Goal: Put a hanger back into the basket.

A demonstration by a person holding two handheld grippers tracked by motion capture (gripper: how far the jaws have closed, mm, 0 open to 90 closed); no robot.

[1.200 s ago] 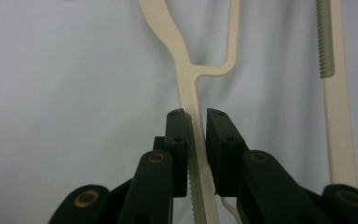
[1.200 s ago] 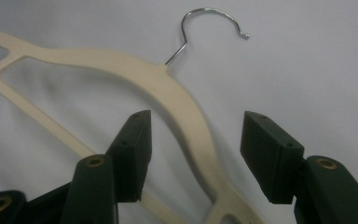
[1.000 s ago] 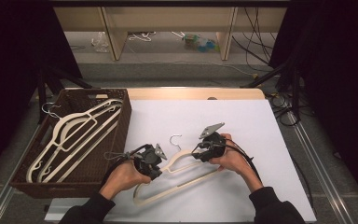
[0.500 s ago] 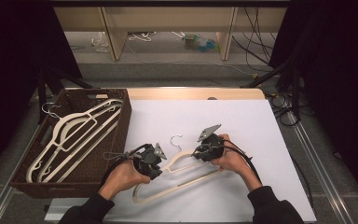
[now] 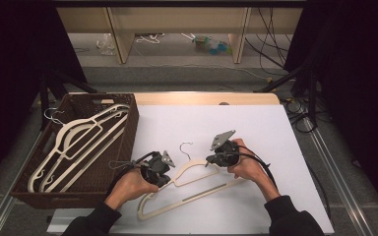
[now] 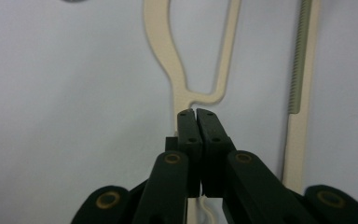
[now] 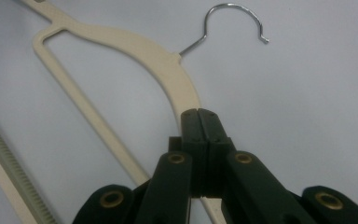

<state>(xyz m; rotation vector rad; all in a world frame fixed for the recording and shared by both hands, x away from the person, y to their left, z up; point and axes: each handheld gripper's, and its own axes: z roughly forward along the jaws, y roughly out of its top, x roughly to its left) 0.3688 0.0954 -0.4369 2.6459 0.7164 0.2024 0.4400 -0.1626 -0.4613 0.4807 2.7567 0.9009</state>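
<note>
Left tool (image 5: 163,169) and right tool (image 5: 220,156), low, each clamp the hanger (image 5: 197,167).

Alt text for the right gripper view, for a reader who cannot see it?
Black tongs close on the curved shoulder of a cream plastic hanger lying on a white table. Its wire hook arcs above, and its ridged lower bar runs along the left edge.

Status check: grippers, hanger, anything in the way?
Left gripper and right gripper shut on cream plastic hanger. Hanger on white table. Nothing in the way.
</note>
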